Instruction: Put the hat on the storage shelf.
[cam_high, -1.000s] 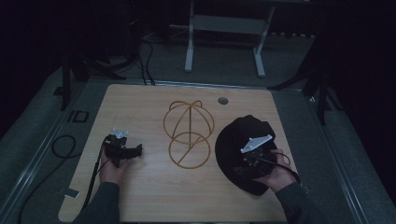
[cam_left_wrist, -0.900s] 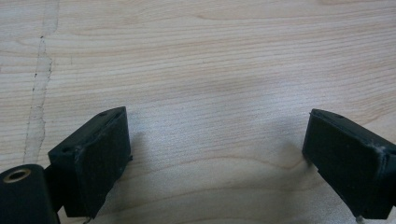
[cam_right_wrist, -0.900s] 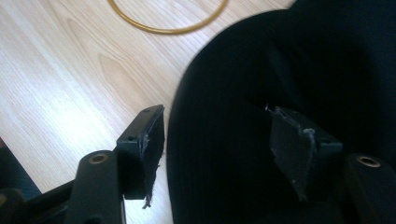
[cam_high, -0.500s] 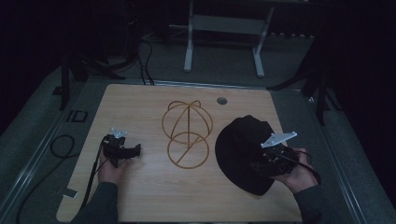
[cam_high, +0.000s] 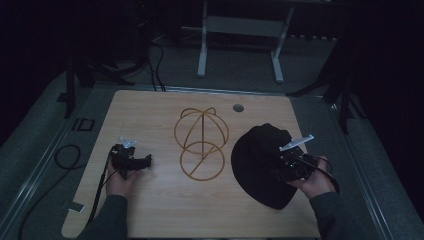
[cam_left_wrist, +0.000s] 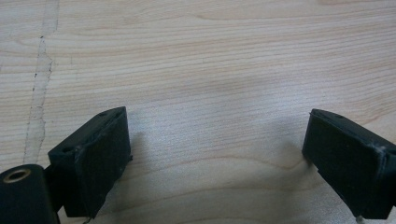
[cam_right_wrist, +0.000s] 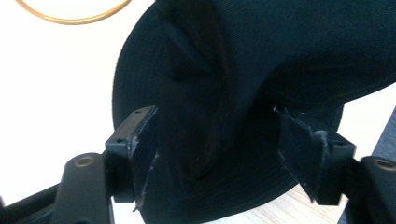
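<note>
Right hand low at the table's right edge, right gripper (cam_high: 281, 167) over the black hat (cam_high: 260, 155), jaws just opening wide around a crown fold, apparently released. Hat's length runs front-to-back. Left gripper (cam_high: 141, 162) gapes, empty.

In the high view the right gripper (cam_high: 287, 167) has slid from the middle of the black hat (cam_high: 257, 155) toward the right of the frame and now sits over the hat's right edge, with the hand (cam_high: 315, 180) off past the brim. Its jaws have just been opening; in the right gripper view they stand wide with a fold of the hat's cloth between them. The hat's crown, flatter before, now bulges up toward the upper right of the hat.
</note>
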